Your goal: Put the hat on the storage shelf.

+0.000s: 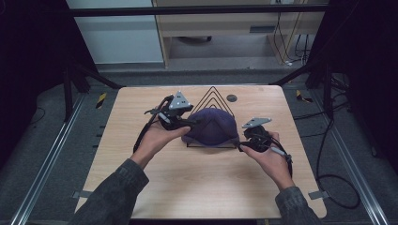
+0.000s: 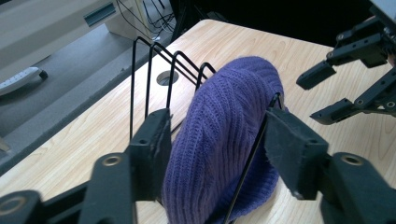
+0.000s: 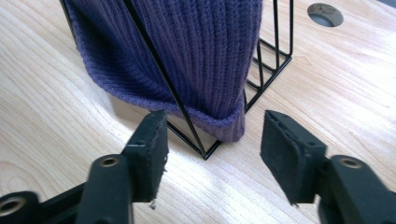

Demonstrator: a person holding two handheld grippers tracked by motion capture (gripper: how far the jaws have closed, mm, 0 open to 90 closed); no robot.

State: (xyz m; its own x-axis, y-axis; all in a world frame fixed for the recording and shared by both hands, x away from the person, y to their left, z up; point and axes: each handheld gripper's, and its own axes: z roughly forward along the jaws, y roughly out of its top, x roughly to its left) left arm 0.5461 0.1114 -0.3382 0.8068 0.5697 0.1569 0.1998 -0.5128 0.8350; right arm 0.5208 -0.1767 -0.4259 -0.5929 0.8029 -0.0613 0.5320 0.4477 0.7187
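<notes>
A purple ribbed knitted hat (image 1: 211, 127) hangs draped over a black wire rack of nested triangular frames (image 1: 214, 96), which stands near the middle of a light wooden table (image 1: 197, 183), a little toward its far side. The hat covers the near frames of the rack, and its rolled hem reaches down to the tabletop on the near side. A small dark round hole (image 1: 231, 98) sits in the table just beyond the rack to the right. In the high view the left gripper (image 1: 190, 123) comes in from the left, held in the person's left hand (image 1: 157, 138), and its tips are at the left side of the hat. In the left gripper view its 2 black jaws stand spread with the hat and 1 wire of the rack between them; the left pad lies close against the knit, while whether the right pad touches it cannot be told. The right gripper (image 1: 242, 146), held in the right hand (image 1: 270, 157), sits at the hat's near right corner. In the right gripper view its jaws are spread apart with nothing between them, just short of the hem and the rack's corner.
</notes>
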